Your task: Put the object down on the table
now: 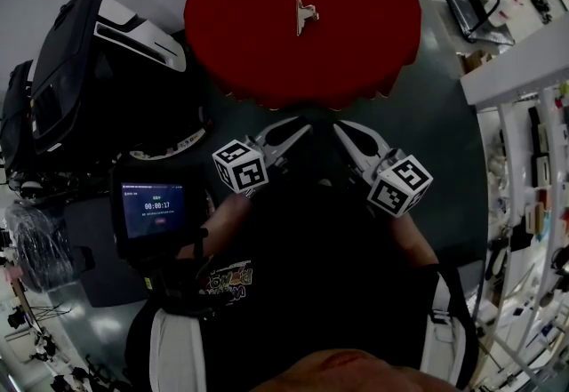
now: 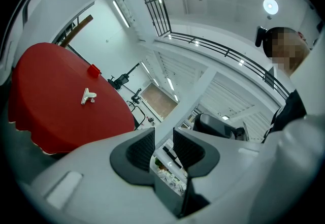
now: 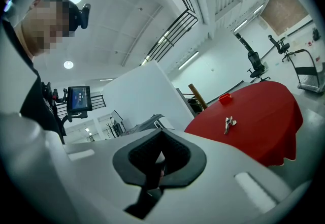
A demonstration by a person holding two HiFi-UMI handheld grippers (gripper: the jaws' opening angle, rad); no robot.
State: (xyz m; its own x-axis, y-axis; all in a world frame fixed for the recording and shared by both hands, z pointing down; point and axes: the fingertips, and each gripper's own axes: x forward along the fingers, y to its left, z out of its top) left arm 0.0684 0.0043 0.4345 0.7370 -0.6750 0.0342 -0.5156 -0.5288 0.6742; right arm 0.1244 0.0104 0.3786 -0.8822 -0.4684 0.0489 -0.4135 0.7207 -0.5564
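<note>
At far left sits a bulky black bag (image 1: 62, 79) with glossy white panels, and below it a small dark screen (image 1: 153, 208) with a glowing display. The left gripper (image 1: 299, 125), smooth grey plastic with ribbed black pads, holds its jaws slightly apart around empty air. Ahead lies the round table (image 1: 240, 17) under a red cloth with a scalloped hem. The shiny metal clip (image 1: 306, 17) rests near its middle, well apart from both grippers. The right gripper (image 1: 341, 129) has its jaws pressed together, holding nothing.
</note>
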